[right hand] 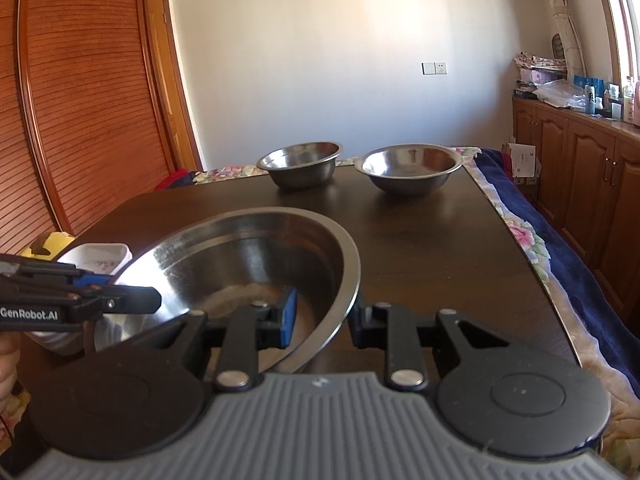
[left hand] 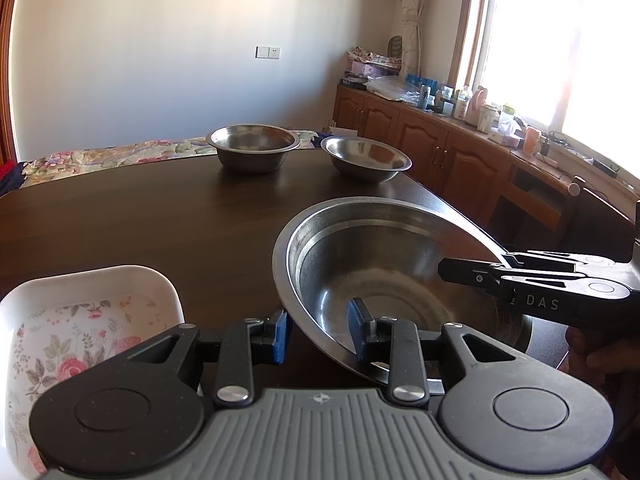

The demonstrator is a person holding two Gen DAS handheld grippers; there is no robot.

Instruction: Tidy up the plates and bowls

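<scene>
Both grippers straddle the rim of the large steel basin (left hand: 384, 264), tilted above the dark table (left hand: 140, 220). The left gripper (left hand: 318, 334) spreads released at its 7 o'clock edge; the right gripper (right hand: 324, 320), level, also gapes released at 5 o'clock.

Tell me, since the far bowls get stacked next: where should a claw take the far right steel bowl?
Pinch the flared rim of the far right bowl on its near side, one finger inside, one outside. It stands upright and open, apart from the neighbouring bowl.
</scene>
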